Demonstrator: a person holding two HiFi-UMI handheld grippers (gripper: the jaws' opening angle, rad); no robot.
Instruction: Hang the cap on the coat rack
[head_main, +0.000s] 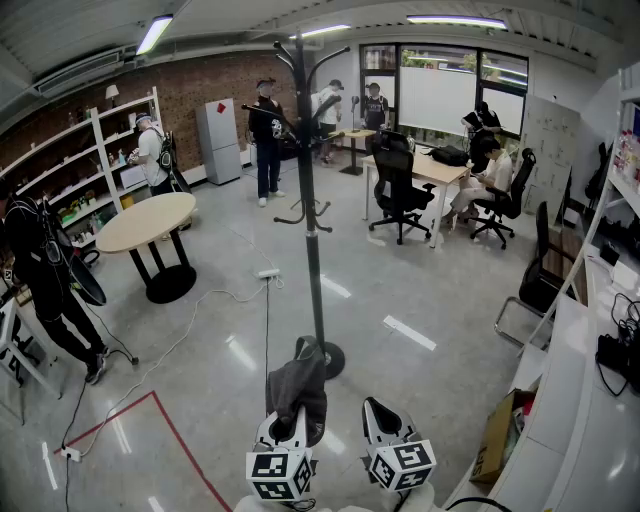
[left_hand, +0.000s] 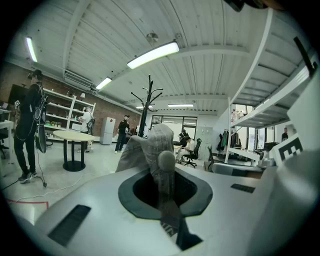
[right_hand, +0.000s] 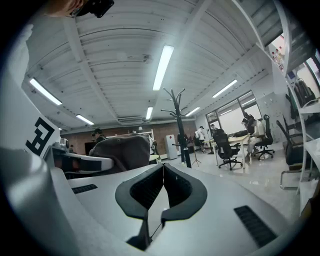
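From the head view, the coat rack (head_main: 312, 230) stood straight ahead, its dark pole upright and its curved hooks fanning out at the top, far above both tools. The left gripper (head_main: 287, 418) was clamped on the grey cap (head_main: 297, 385). The cap rose limp from the jaws, its long axis roughly in line with the pole, and in this view it overlapped the rack's round foot. The right gripper (head_main: 386, 418) was just beside the left one, on the other side of the pole's line and about as near the rack, but it carried nothing. Judging from this, the coming move would turn on height: the cap sat low by the foot, while the hooks lay up and forward of it. The glossy grey floor (head_main: 200, 330) spread round the rack, with a white cable (head_main: 215, 300) trailing towards it. A round table (head_main: 147, 222) stood well to its left, and a desk (head_main: 440, 170) with office chairs was behind it to the right, where several people stood or sat.

In the left gripper view, the jaws were pressed onto a fold of the cap's fabric. The crown bunched above them, and the rack's hooks showed beyond and higher.

In the right gripper view, the jaws met with nothing between them. The rack stood ahead, slightly right, and the cap was off to its left.
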